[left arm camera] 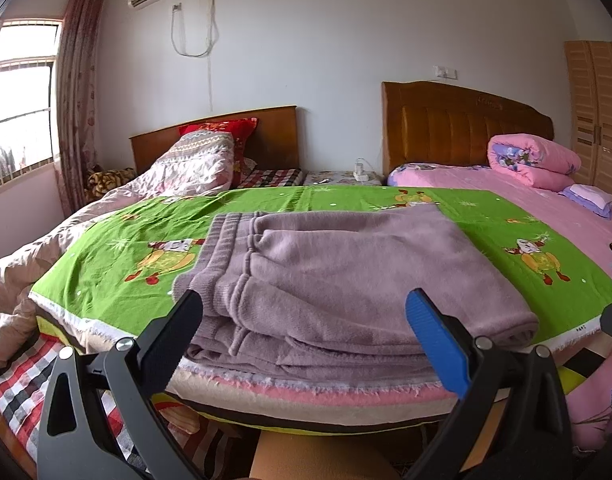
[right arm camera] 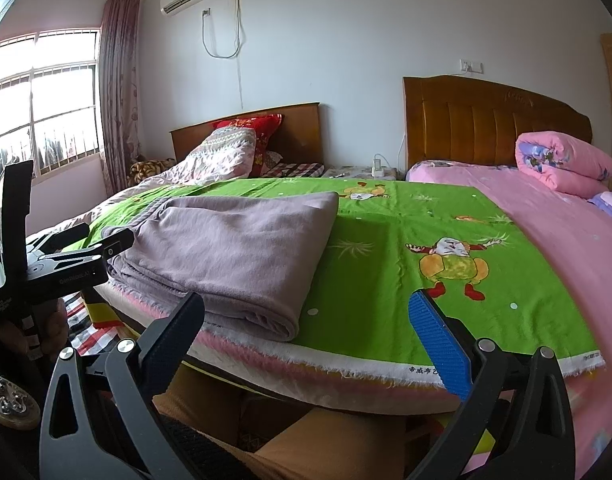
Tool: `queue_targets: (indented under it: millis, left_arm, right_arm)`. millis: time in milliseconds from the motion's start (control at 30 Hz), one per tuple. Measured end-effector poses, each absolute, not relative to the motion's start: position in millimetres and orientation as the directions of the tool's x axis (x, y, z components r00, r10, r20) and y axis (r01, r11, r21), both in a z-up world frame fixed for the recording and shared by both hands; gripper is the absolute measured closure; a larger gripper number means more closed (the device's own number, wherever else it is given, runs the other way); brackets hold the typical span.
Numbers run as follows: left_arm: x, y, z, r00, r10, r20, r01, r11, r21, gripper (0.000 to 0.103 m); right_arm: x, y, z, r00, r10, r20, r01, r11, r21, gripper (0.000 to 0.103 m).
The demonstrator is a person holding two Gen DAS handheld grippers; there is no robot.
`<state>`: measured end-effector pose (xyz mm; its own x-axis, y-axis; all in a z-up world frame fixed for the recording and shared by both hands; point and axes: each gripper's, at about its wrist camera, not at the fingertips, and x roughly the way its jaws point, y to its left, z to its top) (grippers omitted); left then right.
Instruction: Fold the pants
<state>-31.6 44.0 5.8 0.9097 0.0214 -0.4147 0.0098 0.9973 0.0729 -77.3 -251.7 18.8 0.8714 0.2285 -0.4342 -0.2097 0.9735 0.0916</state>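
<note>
1. Your left gripper (left arm camera: 306,306) has its jaws spread wide with nothing between them; the black finger (left arm camera: 178,332) and the blue finger (left arm camera: 434,340) frame the near edge of the pants (left arm camera: 338,276) without touching the cloth.
2. Your right gripper (right arm camera: 306,308) is likewise spread wide and holds nothing; its black finger (right arm camera: 178,332) sits just in front of the near right corner of the pants (right arm camera: 234,248), while its blue finger (right arm camera: 438,344) stands over bare green sheet (right arm camera: 386,264).
3. The pants lie as a folded mauve stack on the green sheet, at the near edge of the bed. The ribbed waistband (left arm camera: 222,240) faces left and far; the rounded fold edge (left arm camera: 506,328) faces right and near.
4. The relation that governs the next move: the stack lies straight ahead of your left gripper, centred between its fingers, but to the left of your right gripper's centre line. Your left gripper is therefore the nearer and better aligned one.
5. The stack's long axis appears to run from near to far, slightly slanted to the right at the far end.
6. Judgement: the fold looks largely complete; any last fold or tidying would start from the near edge.
</note>
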Motion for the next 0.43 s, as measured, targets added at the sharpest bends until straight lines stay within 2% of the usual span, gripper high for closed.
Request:
queue_targets:
  millis: [433]
  left_arm:
    - [-26.0,47.8,3.0,0.9,0.021,-0.436,0.013,0.997,0.075,0.001]
  right_arm:
    - [-77.0,-252.4,17.7,0.869,0.23,-0.438,-0.209,0.973,0.096,0.004]
